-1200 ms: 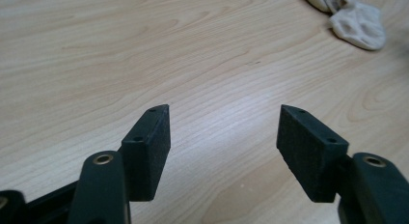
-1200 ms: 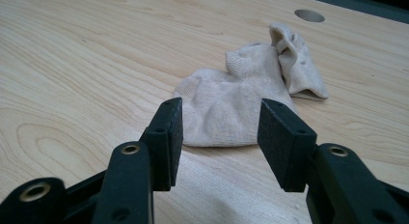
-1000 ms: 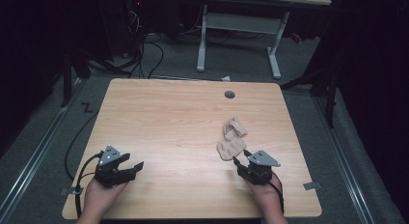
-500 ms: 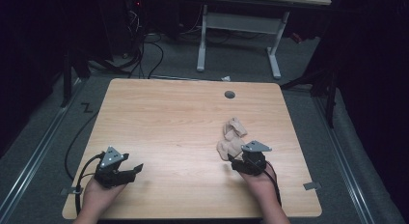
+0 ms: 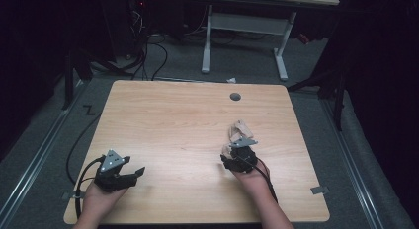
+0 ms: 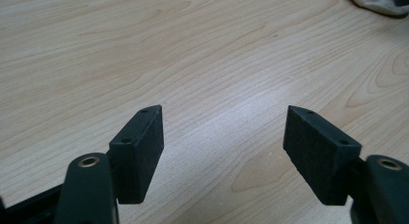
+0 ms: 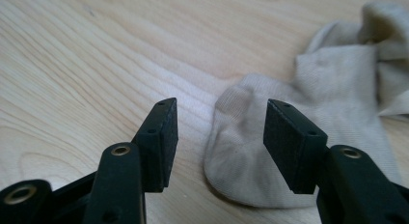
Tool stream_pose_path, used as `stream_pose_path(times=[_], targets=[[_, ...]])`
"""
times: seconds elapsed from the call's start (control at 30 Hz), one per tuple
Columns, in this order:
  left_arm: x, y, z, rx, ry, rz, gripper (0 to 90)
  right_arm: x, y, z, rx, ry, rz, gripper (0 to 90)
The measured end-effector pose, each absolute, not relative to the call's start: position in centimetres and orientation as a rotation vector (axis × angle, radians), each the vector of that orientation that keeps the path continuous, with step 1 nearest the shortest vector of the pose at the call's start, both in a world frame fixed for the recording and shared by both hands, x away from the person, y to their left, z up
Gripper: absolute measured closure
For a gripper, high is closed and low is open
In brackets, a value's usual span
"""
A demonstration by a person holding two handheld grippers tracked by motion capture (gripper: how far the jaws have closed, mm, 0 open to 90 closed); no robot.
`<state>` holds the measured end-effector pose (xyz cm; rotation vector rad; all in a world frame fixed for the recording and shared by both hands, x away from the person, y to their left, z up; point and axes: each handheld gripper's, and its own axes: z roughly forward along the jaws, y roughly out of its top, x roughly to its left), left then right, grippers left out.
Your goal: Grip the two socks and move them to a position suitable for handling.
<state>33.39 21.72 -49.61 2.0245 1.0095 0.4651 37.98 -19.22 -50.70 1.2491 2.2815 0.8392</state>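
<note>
Right gripper: jaws apart, just been closing in; rounded end of the beige sock sits low between them, pads not pressing on it. In the high view the right gripper is at the near end of the sock.
Left gripper: jaws wide apart, bare wood between them. In the high view the left gripper rests at the table's near-left corner, well apart from the sock.
Sock position: right half of the table, mid-depth, lying flat with its far part bunched.
Hidden / cut off: gripper body and grey plate cover the sock's near end from above; far part runs off the right edge of the right gripper view; a pale scrap of it clips the top-right corner of the left gripper view. Whether this is one sock or two, cannot tell. Forearms cut off at the bottom frame edge.
Materials: sock is fine ribbed knit, soft, creased, rounded closed end. Jaw pads are matte black rectangular blocks on black arms with brass-coloured rivets.
Surface: light wood-grain laminate, rounded corners, dark round grommet near the far edge.
Room: dim; grey carpet, black cables on the floor beyond the table, white legs of a second desk behind, grey tape marks by the near corners.
</note>
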Motion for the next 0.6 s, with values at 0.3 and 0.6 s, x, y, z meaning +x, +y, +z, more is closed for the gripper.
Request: stream_pose_path(times=[0.3, 0.6], targets=[[33.6, 21.9, -49.6, 2.030, 1.015, 0.467, 31.1, 38.4, -19.4, -51.6, 1.247, 2.273, 0.811, 53.2], [33.5, 21.8, -49.6, 2.027, 1.013, 0.469, 31.1, 38.3, -19.6, -52.0, 1.254, 2.280, 0.794, 55.0]])
